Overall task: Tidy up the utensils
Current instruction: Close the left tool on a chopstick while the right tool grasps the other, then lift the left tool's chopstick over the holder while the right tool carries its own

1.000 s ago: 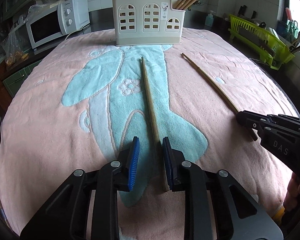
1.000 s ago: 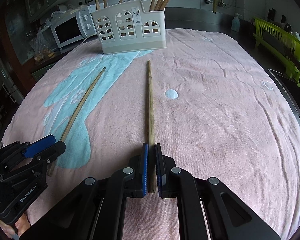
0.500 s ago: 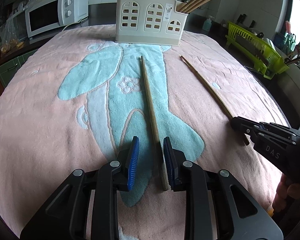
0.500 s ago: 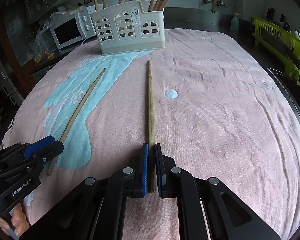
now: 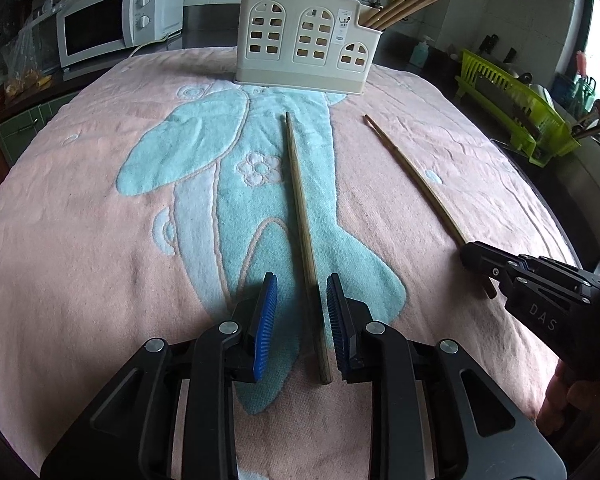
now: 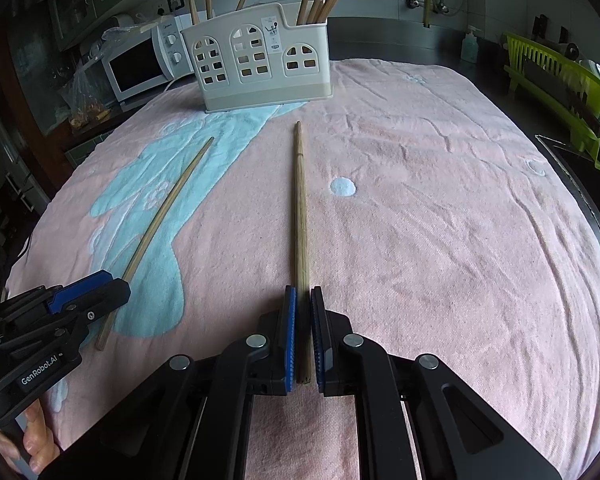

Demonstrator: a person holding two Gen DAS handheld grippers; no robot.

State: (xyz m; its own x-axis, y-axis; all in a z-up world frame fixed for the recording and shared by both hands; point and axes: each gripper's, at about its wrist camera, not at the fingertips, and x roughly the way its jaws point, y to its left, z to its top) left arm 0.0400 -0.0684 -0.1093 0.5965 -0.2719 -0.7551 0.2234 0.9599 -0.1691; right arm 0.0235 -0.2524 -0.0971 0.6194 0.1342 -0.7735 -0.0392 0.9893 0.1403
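Left gripper [image 5: 302,308] jaws apart, straddling thick end of 1 chopstick [image 5: 300,208] flat on pink towel [image 5: 80,240]. Right gripper [image 6: 304,334] clamped on second chopstick [image 6: 300,208], tip toward utensil holder [image 6: 260,68].

Towel [image 5: 80,240]: looped terry cloth, matt, rough nap; pink ground with raised teal and white pattern, creased in places.
2 chopsticks: left chopstick [image 5: 300,216] and right chopstick [image 6: 300,216], both wood, matt, visible lengthwise grain.
Utensil holder [image 5: 308,52]: cream plastic, smooth, slight sheen, small paper label on its front.
Left gripper [image 5: 302,320] and right gripper [image 6: 303,332]: black matt plastic bodies, bright metal screw heads, blue ribbed pads [image 5: 266,324] that look rubbery.
Microwave [image 5: 116,20]: white glossy casing, dark glossy door.
Dish rack [image 5: 516,108]: lime-green smooth plastic.
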